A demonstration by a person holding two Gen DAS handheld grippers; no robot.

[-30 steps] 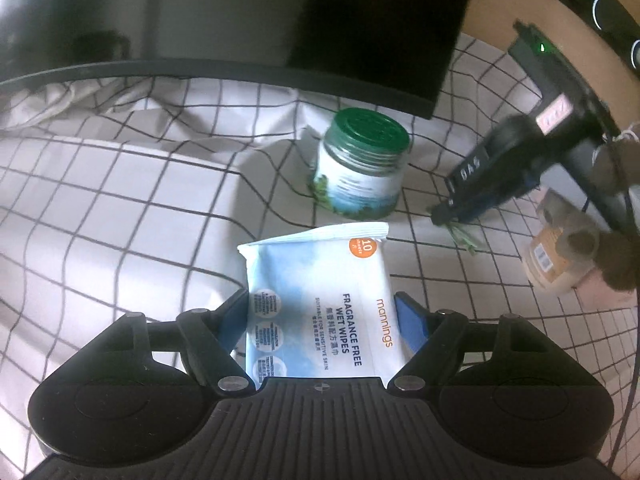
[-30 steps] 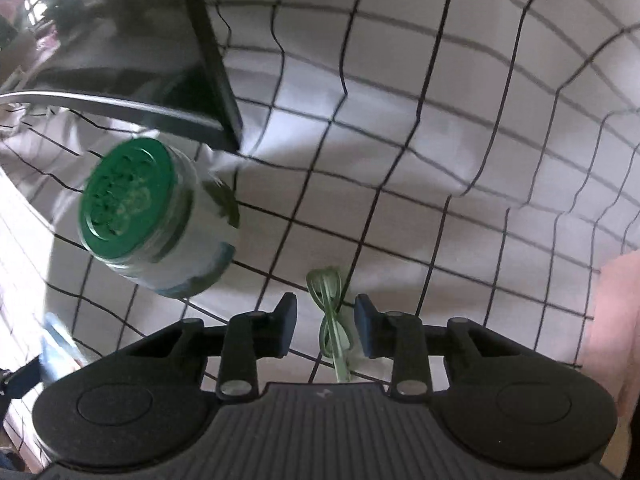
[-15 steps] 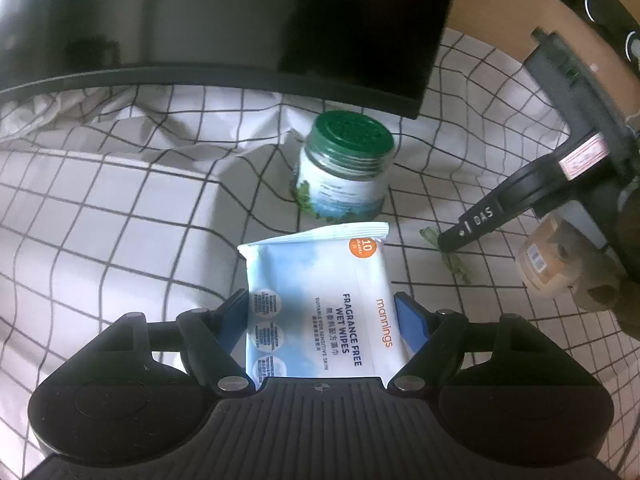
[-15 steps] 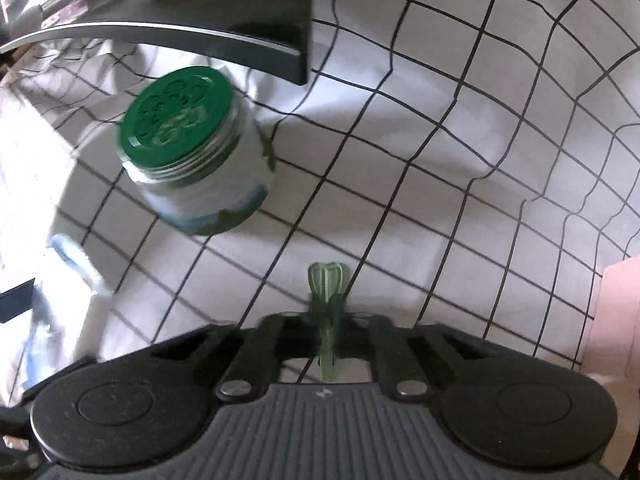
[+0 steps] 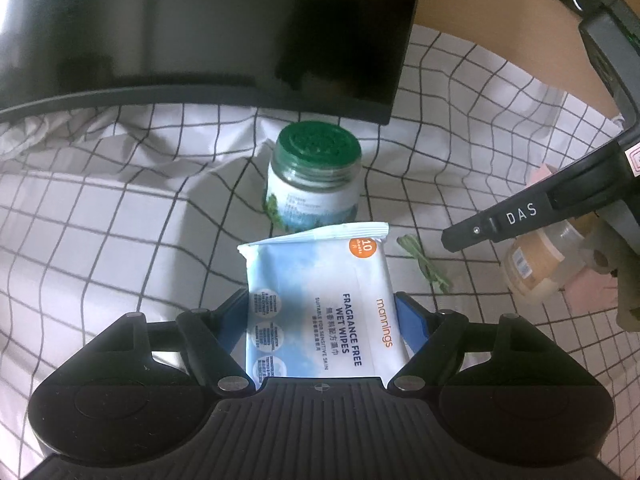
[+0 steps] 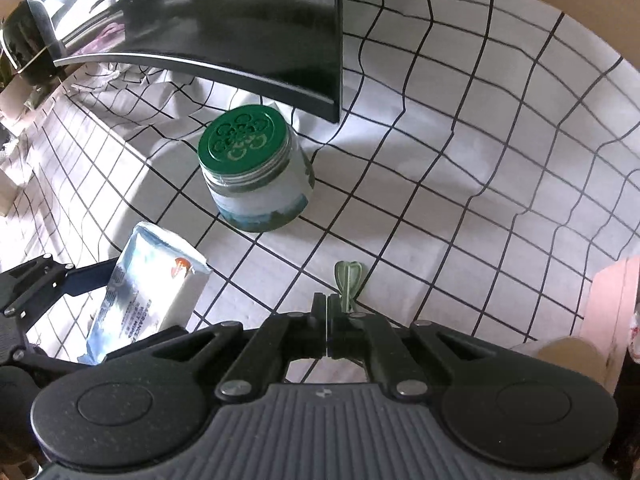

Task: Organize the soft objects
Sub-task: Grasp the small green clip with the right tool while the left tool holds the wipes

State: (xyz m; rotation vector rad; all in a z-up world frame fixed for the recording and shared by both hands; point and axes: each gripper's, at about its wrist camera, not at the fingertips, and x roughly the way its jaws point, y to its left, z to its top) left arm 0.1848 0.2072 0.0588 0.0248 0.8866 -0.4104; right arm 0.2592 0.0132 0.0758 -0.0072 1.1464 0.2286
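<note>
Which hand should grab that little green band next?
Right, probably. The right gripper is shut on nothing, with the green band just beside its tips; the left gripper is already full, clamped on the wipes pack.

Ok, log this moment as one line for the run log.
left gripper: shut on wet wipes pack | right gripper: shut, apparently empty | green band: on checked cloth beside right gripper | green-lidded jar: upright

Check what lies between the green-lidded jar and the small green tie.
Only bare checked cloth separates the jar and the tie, seen clearly in the right wrist view.
</note>
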